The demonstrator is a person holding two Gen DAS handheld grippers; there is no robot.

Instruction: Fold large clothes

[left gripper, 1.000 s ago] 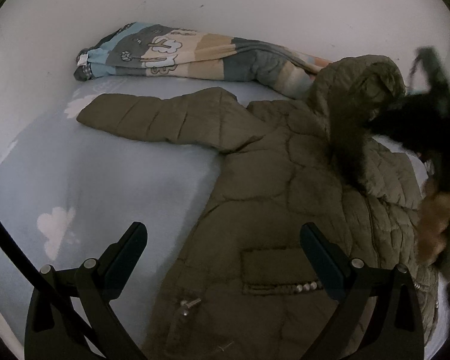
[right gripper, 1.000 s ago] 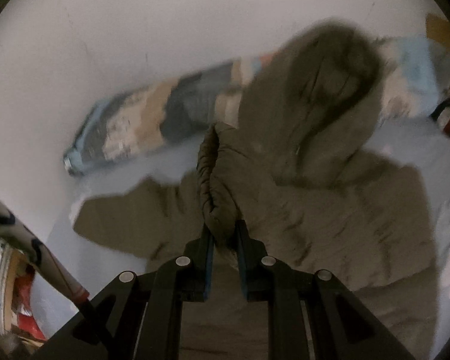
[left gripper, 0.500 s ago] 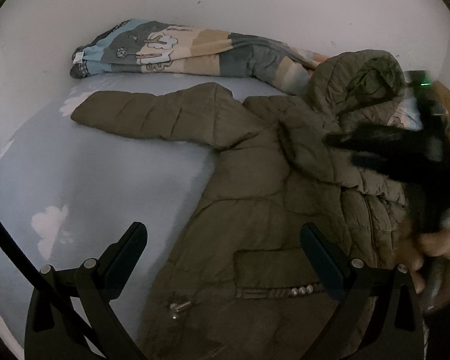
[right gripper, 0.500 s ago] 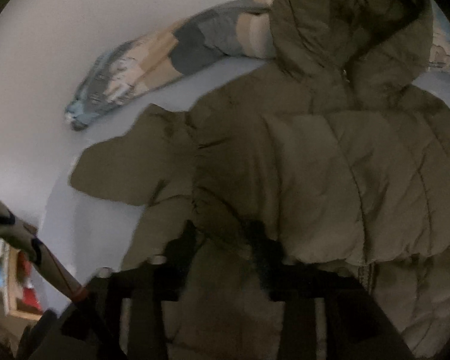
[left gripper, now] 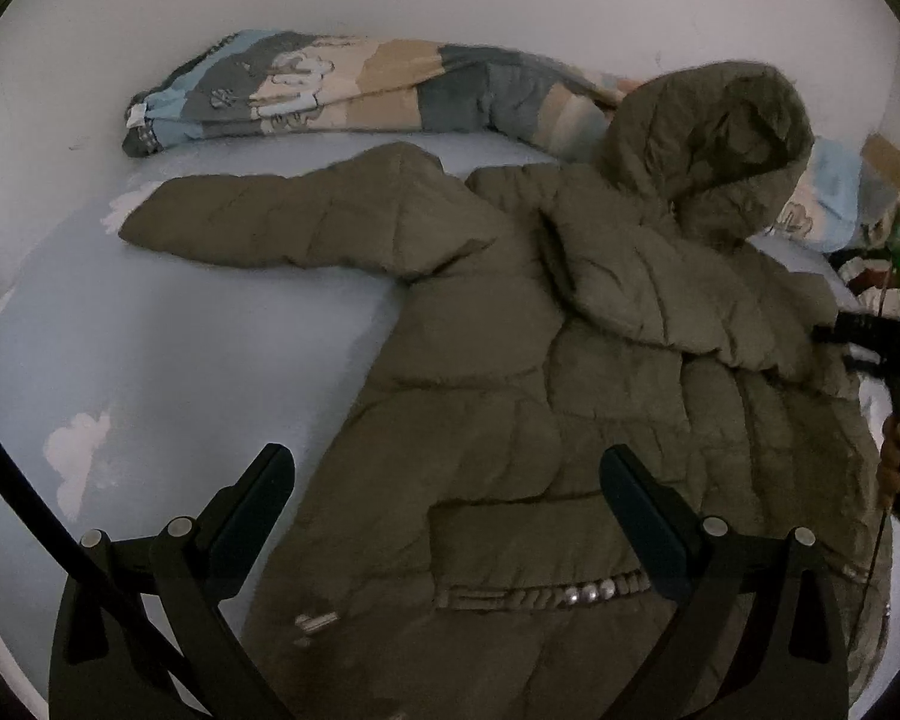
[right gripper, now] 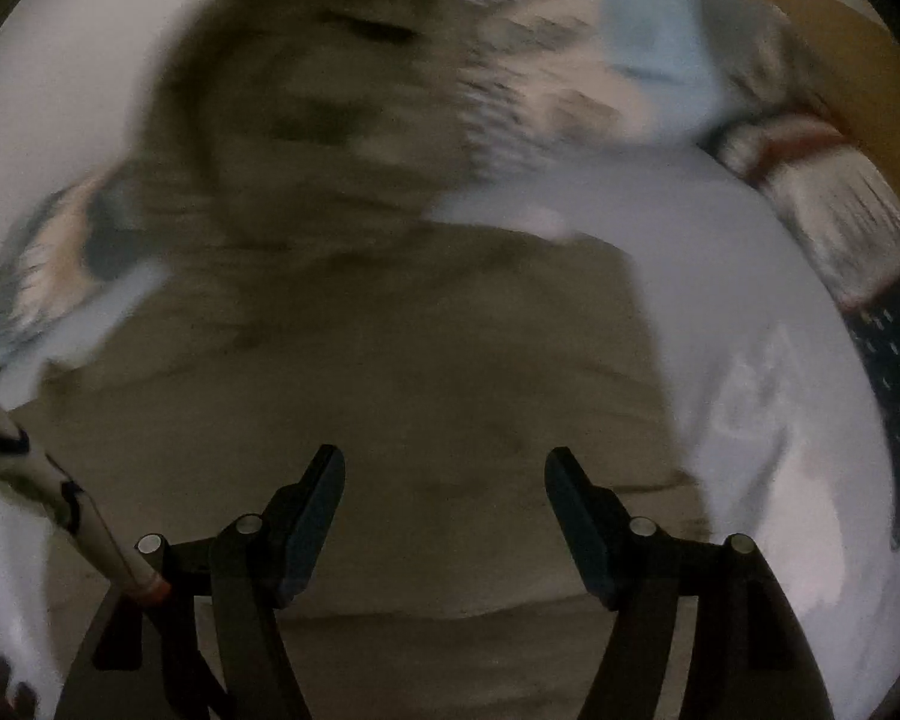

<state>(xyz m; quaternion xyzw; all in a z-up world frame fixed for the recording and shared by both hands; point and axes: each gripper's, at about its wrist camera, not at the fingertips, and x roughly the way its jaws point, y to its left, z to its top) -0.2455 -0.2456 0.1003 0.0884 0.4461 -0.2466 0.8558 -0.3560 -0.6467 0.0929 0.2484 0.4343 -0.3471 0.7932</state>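
Note:
An olive quilted hooded jacket (left gripper: 540, 396) lies on the light blue bed sheet (left gripper: 168, 360). Its left sleeve (left gripper: 294, 222) stretches out to the left. Its right sleeve (left gripper: 648, 294) lies folded across the chest. The hood (left gripper: 714, 144) rests at the back. My left gripper (left gripper: 447, 498) is open and empty above the jacket's lower front. My right gripper (right gripper: 444, 498) is open and empty above the jacket (right gripper: 360, 360); that view is blurred. The right gripper also shows at the right edge of the left wrist view (left gripper: 894, 348).
A rolled patterned blanket (left gripper: 342, 90) lies along the white wall at the back. More patterned bedding (right gripper: 822, 192) sits at the far right. The sheet has white cloud prints (left gripper: 78, 462).
My right gripper let go of the right sleeve, which now lies across the chest, and has opened and drawn back to the right. My left gripper stayed open.

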